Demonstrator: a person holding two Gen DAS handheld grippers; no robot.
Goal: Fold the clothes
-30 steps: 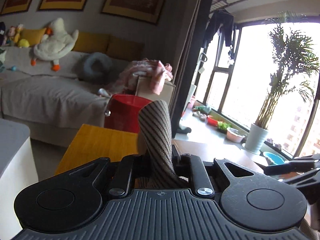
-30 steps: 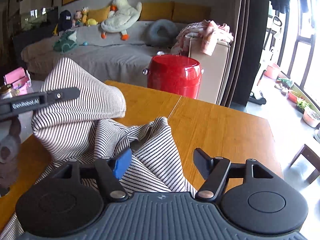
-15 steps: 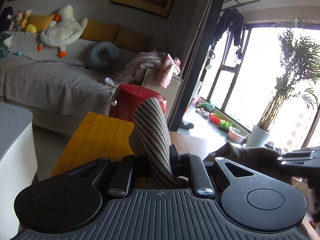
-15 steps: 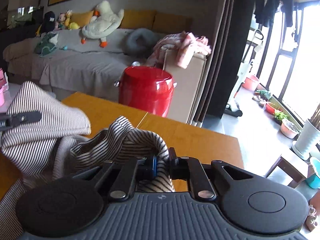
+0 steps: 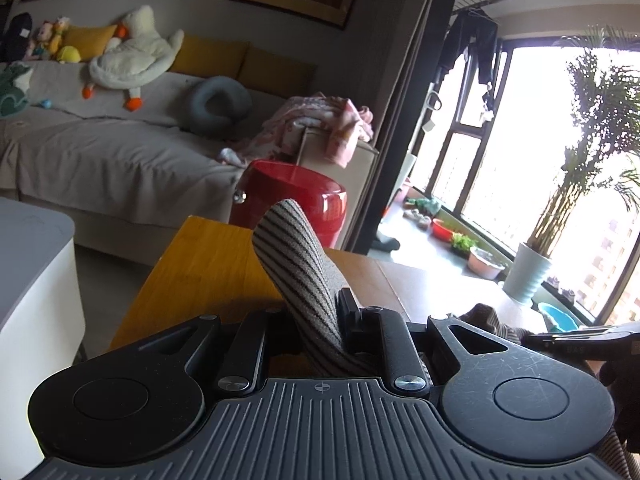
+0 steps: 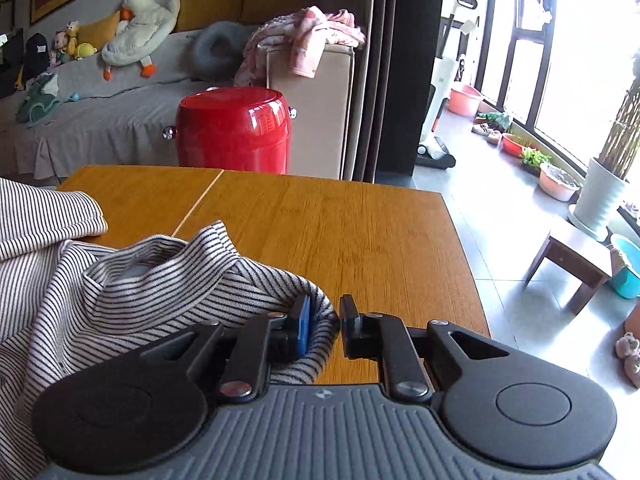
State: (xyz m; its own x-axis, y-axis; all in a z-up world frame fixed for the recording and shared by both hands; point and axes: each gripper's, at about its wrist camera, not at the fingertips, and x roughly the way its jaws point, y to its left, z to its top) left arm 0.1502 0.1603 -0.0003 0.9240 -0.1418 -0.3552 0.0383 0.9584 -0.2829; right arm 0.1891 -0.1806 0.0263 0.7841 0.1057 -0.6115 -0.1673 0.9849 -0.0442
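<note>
The striped garment [image 6: 120, 280] lies bunched on the wooden desk [image 6: 340, 220], spread from 9 o'clock toward the centre of the right wrist view. The left gripper [image 5: 316, 320] is seen with its jaws narrow, clamped on a fold of the striped cloth that stands up between them toward 12 o'clock. The right gripper [image 6: 324, 324] is seen with its jaws nearly together, an edge of the same garment near the collar pinched between them; its jaws have just been closing on that edge.

The step in hand is judged to be lifting and spreading the garment by two held points. It is best done if both pinches are kept firm, the two holds are drawn apart evenly until the cloth is taut – not stretched – and the fabric is laid flat on the bare desk at 12 o'clock, well short of the red bin [image 6: 234, 128] beyond the far edge.

Against the earlier frame, the right jaws, then wide with the cloth only lying between them, are now closed on it, and the view has been shifted toward 3 o'clock – more bare desk is shown. The left hold is unchanged
</note>
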